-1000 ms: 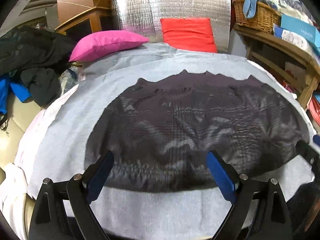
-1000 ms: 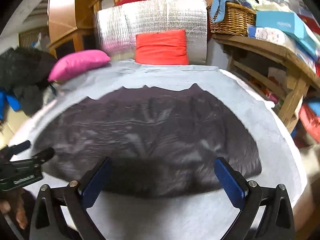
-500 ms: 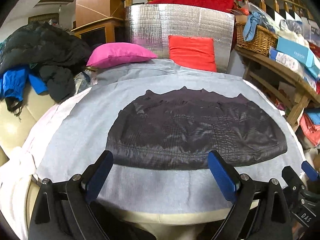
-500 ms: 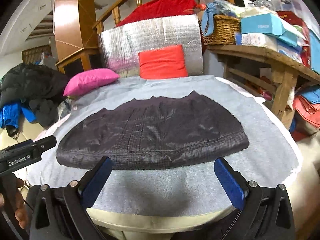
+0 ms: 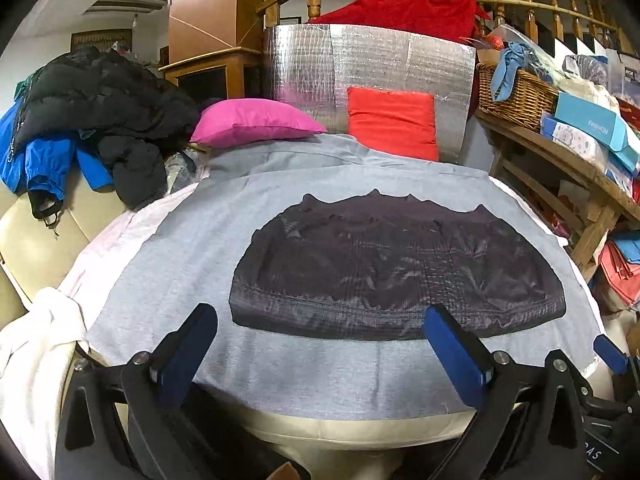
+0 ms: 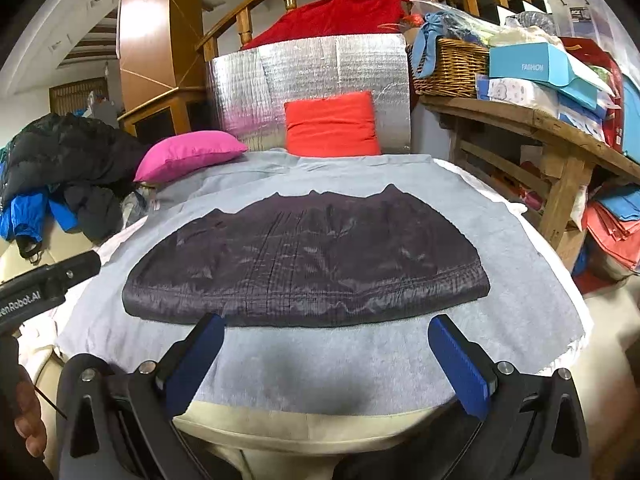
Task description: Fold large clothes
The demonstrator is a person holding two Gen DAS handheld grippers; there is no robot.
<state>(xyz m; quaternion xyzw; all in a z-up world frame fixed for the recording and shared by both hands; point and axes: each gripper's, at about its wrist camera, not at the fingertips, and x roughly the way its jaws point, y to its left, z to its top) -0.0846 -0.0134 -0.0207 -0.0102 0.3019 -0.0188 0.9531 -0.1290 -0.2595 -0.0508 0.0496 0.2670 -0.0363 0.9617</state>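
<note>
A dark, shiny quilted garment [image 5: 400,268] lies folded flat into a wide half-round shape on a grey cloth [image 5: 192,256] that covers the table. My left gripper [image 5: 320,316] hovers just short of the garment's near edge, its jaws opening wide with nothing between them. In the right wrist view the same garment [image 6: 304,264] lies ahead of my right gripper [image 6: 326,322], which is open and holds nothing. One blue pad [image 5: 608,350] of the right gripper shows at the lower right of the left wrist view.
A pink pillow [image 5: 256,120] and a red pillow [image 5: 394,128] lean at the far end before a silver foil panel [image 5: 360,68]. Black and blue clothes [image 5: 92,120] pile up at the left. A wooden shelf [image 6: 532,128] with a wicker basket [image 6: 448,64] stands at the right.
Both grippers have drawn back and risen from over the garment. It now lies farther ahead, and the cloth's front edge has come into sight.
</note>
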